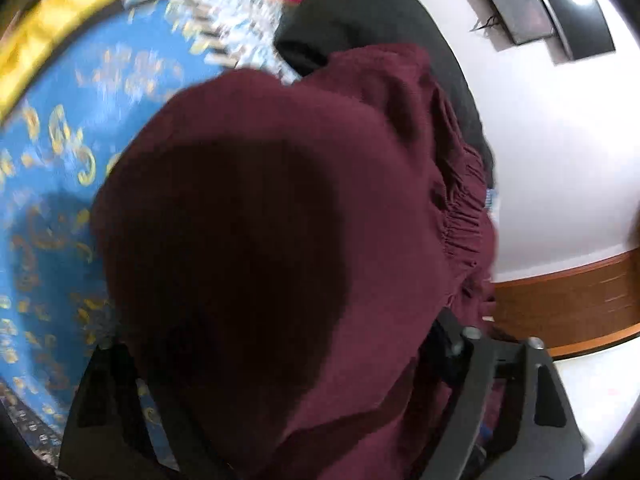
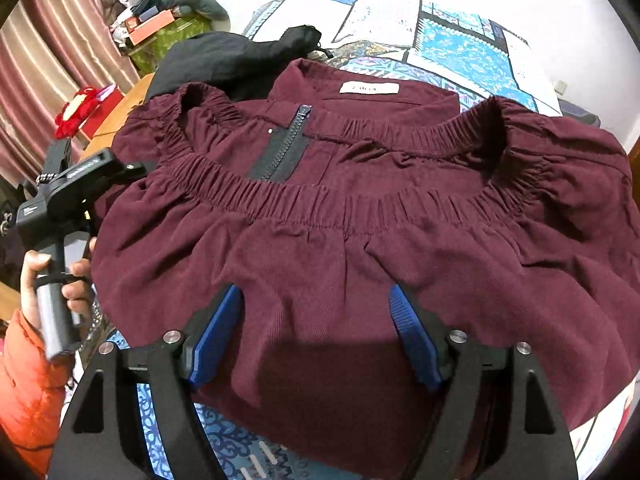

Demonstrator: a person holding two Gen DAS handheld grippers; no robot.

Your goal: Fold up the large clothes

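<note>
A maroon corduroy garment [image 2: 360,240] with an elastic waistband, black zipper and white label lies folded on the patterned blue bedspread [image 2: 460,40]. My right gripper [image 2: 316,332] hovers open just over its near edge, its blue pads [image 2: 216,336] spread apart, holding nothing. In the left wrist view the same garment [image 1: 280,220] fills the frame and drapes over the left gripper's fingers, so its jaws are hidden. The left gripper's body [image 2: 76,188] shows at the garment's left side, held by a hand.
A black garment [image 2: 224,60] lies behind the maroon one. A wooden table with a red plush toy [image 2: 80,108], boxes and curtains stands at the left. A white wall and a wooden headboard [image 1: 568,304] show in the left wrist view.
</note>
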